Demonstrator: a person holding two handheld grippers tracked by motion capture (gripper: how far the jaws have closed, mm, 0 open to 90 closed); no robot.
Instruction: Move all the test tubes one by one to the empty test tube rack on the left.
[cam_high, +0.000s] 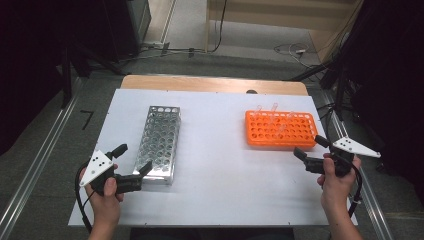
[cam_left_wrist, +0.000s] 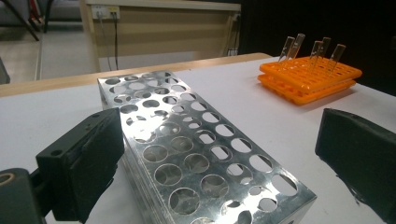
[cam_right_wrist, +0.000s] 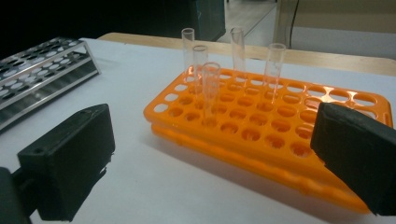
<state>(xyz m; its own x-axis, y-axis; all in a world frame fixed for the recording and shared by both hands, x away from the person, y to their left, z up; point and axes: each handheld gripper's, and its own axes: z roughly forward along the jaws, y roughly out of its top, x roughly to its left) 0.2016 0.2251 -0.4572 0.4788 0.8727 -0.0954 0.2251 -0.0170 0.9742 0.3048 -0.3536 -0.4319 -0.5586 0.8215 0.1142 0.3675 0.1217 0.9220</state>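
Observation:
A silver metal rack (cam_high: 159, 142) with many empty round holes lies on the left of the white table (cam_high: 225, 190). An orange plastic rack (cam_high: 281, 128) sits on the right and holds several clear test tubes (cam_right_wrist: 210, 88), all upright. My left gripper (cam_high: 133, 158) is open at the metal rack's near end, and that rack (cam_left_wrist: 187, 158) lies just ahead between its jaws. Near the orange rack's front right corner my right gripper (cam_high: 310, 146) is open, facing the orange rack (cam_right_wrist: 261, 126) with nothing held. The tubes (cam_left_wrist: 322, 49) also show far off in the left gripper view.
A wooden table edge (cam_high: 215, 84) runs along the far side of the white surface. Cables (cam_high: 290, 50) lie on the floor beyond it. Dark stands and curtains flank both sides. Bare white surface (cam_high: 215, 145) separates the two racks.

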